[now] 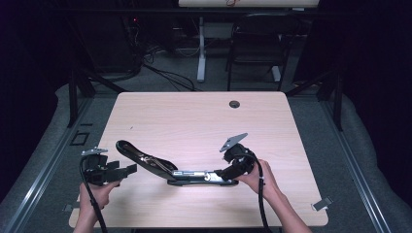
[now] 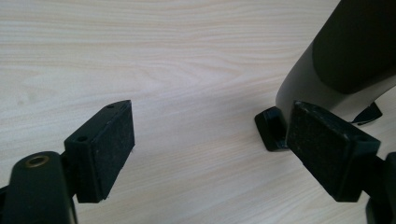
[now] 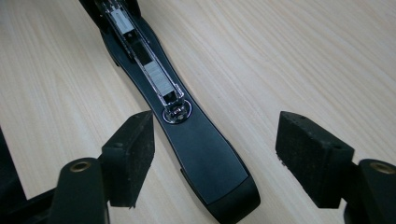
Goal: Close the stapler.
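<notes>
The right gripper [image 3: 212, 154] has its jaws apart astride the base end of the stapler [image 1: 180, 170] without pinching it, so if it closes off-centre the smooth tapered plastic could squirt out or skate over the table [image 1: 194, 116]. The left gripper [image 2: 210, 140] is also released, with the raised top arm just right of its right pad, possibly touching; a knock there could snap the arm shut. The stapler lies near the front edge, black and glossy, swung open, its metal staple channel exposed.
</notes>
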Demonstrator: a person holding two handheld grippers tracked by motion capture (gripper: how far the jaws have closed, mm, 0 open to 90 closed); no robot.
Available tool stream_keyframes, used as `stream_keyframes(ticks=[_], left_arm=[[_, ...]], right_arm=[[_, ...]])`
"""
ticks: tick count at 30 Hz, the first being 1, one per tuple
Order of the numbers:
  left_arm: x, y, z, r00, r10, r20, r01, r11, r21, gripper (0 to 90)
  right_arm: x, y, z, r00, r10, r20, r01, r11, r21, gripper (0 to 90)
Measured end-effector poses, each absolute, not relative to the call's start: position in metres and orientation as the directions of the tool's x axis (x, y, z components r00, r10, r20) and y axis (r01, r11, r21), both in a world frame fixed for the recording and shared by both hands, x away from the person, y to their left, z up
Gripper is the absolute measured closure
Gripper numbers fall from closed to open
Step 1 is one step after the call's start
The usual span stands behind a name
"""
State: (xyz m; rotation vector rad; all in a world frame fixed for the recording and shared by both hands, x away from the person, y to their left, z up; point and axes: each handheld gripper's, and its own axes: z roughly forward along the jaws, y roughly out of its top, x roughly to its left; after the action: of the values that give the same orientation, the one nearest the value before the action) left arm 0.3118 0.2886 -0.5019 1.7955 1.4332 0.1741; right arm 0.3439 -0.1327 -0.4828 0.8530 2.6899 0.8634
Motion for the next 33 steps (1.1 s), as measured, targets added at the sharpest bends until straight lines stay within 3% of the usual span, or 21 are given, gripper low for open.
stream_keyframes(ticks=[4,8,11,15,22,27,33], left_arm=[[0.318,0.293,-0.497,0.356,0.875,-0.329,0.705,-0.02,0.709,32.4],[0.33,0.293,-0.499,0.355,0.869,-0.345,0.706,-0.007,0.708,54.7],[0.329,0.288,-0.499,0.386,0.859,-0.338,0.699,-0.033,0.714,65.8],[0.325,0.284,-0.495,0.391,0.861,-0.326,0.678,-0.03,0.735,80.7],[0.319,0.284,-0.488,0.417,0.849,-0.325,0.616,-0.001,0.788,84.3],[0.315,0.287,-0.483,0.423,0.845,-0.327,0.579,0.026,0.815,87.7],[0.313,0.283,-0.48,0.446,0.842,-0.303,0.553,0.008,0.833,87.5]], right_arm=[[0.343,-0.134,-0.481,-0.8,0.599,-0.028,0.469,0.653,0.594,52.0],[0.341,-0.131,-0.479,-0.797,0.599,-0.075,0.448,0.671,0.591,72.8],[0.339,-0.13,-0.477,-0.792,0.604,-0.083,0.44,0.661,0.607,81.2],[0.337,-0.128,-0.476,-0.788,0.611,-0.072,0.437,0.639,0.633,85.5],[0.333,-0.117,-0.474,-0.803,0.592,-0.073,0.408,0.635,0.656,82.7],[0.334,-0.116,-0.474,-0.796,0.602,-0.069,0.414,0.624,0.663,90.0],[0.336,-0.115,-0.474,-0.78,0.623,-0.057,0.426,0.595,0.682,90.0]])
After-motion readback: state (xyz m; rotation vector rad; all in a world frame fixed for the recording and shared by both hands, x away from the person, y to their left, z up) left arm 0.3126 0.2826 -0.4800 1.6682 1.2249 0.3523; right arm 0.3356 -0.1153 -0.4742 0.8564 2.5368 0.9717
